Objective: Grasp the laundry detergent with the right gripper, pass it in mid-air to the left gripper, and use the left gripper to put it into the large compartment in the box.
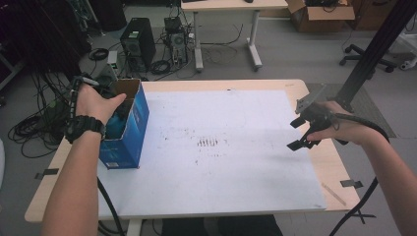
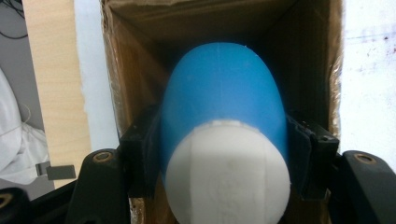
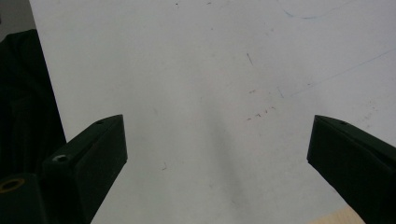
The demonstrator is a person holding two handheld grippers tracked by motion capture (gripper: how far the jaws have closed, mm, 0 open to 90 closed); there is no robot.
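Observation:
A tall blue cardboard box stands open-topped at the left of the white sheet. My left gripper reaches down into the box and is shut on a blue rounded container with a white end, one jaw pressing each side. In the high view the person's left hand covers the box opening, and a patch of the blue container shows inside. My right gripper hovers over the sheet's right edge, open, with nothing between its jaws. The right gripper looks down on bare white sheet.
The wooden table carries a thin wooden stick and bits of black tape near its right edge. A black frame post rises at the right. Computer towers, cables and another table stand on the floor beyond.

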